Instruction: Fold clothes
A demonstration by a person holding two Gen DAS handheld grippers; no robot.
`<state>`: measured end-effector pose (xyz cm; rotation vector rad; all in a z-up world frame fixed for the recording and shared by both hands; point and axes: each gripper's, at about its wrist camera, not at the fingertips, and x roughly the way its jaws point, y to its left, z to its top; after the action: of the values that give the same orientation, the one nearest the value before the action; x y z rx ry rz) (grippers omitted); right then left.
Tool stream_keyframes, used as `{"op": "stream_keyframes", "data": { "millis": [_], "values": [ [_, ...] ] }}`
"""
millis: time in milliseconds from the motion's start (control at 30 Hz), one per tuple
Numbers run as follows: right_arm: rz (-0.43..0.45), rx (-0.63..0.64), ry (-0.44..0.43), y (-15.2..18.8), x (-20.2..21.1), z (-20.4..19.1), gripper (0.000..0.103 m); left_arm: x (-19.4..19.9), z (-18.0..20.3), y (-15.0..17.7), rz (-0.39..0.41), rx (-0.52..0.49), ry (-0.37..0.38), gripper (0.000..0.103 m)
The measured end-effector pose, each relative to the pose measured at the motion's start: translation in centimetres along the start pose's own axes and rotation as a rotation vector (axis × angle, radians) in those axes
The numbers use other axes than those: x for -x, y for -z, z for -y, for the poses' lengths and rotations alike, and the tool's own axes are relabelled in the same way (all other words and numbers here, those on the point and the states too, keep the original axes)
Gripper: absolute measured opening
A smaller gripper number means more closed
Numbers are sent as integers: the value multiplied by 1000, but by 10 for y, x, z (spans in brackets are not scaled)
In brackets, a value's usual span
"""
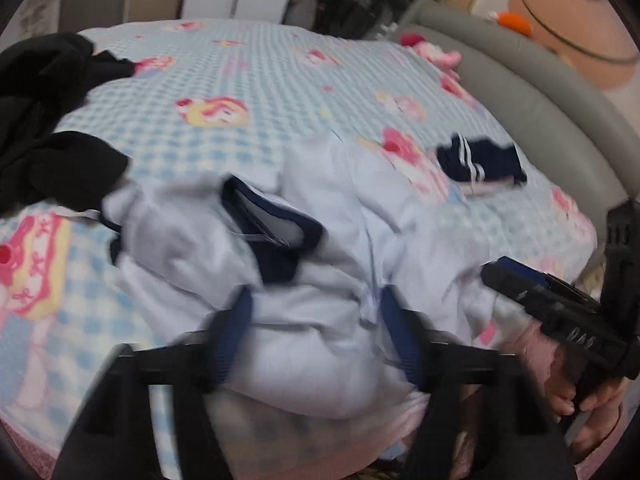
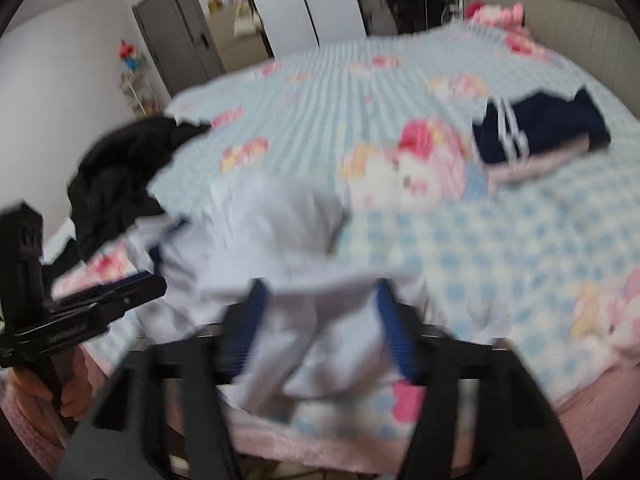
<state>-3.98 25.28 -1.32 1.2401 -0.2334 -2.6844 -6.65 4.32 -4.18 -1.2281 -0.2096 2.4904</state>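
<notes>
Both grippers sit at the near edge of the bed, spread apart with cloth between their blue pads. Our left gripper (image 1: 316, 332) has its fingers wide, and the pale lavender garment (image 1: 320, 248) bulges up between them; blur keeps us from telling whether the pads press it or only flank it. Our right gripper (image 2: 318, 320) is likewise spread, with a fold of the same lavender garment (image 2: 272, 232) draped between and over its fingers; again we cannot tell if it is truly pinched. In the left view the right gripper's black body shows at the right edge, held by a hand (image 1: 592, 412).

The lavender garment lies crumpled on the near middle of the bed, its navy-trimmed neckline (image 1: 276, 232) facing up. It rests on a blue checked bedspread (image 1: 280, 80) with pink cartoon prints. To the left lies a heap of black clothing (image 1: 48, 128), touching the lavender piece's left edge. Farther right, well apart, sits a folded navy garment with white stripes (image 2: 540, 132). A grey padded headboard (image 1: 520, 96) curves along the far right.
</notes>
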Motion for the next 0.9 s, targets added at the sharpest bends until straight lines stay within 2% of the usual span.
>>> {"op": "stream_keyframes", "data": {
  "millis": [133, 200, 267, 333, 367, 400, 433, 467, 600, 700, 800, 900],
  "values": [
    [-68, 38, 116, 16, -28, 2, 82, -23, 10, 6, -40, -53, -38, 82],
    [-81, 52, 156, 22, -37, 6, 86, -27, 9, 6, -43, -49, -39, 84],
    [-98, 62, 169, 27, -47, 9, 92, -27, 7, 7, -37, -35, -36, 84],
    [-99, 43, 152, 32, -51, 13, 93, -27, 5, 7, -31, -22, -33, 84],
    [-98, 34, 141, 33, -52, 14, 93, -27, 4, 7, -28, -16, -31, 74],
    [-94, 30, 130, 33, -51, 15, 93, -27, 3, 7, -25, -9, -30, 60],
    [-89, 27, 117, 32, -51, 16, 91, -27, 2, 7, -22, -3, -28, 41],
    [-81, 28, 96, 31, -50, 15, 88, -27, 0, 7, -19, 4, -26, 33],
    [-48, 4, 52, 29, -44, 15, 87, -27, -4, 8, -7, 30, -20, 10],
    [-41, -10, 38, 27, -42, 15, 87, -8, -16, -4, 53, 82, -19, 7],
    [-25, -29, 27, 23, -36, 16, 87, 16, -25, -18, 121, 94, -59, 6],
    [43, -55, 57, 15, -20, 20, 87, 46, -37, -26, 209, 118, -102, 4]
  ]
}}
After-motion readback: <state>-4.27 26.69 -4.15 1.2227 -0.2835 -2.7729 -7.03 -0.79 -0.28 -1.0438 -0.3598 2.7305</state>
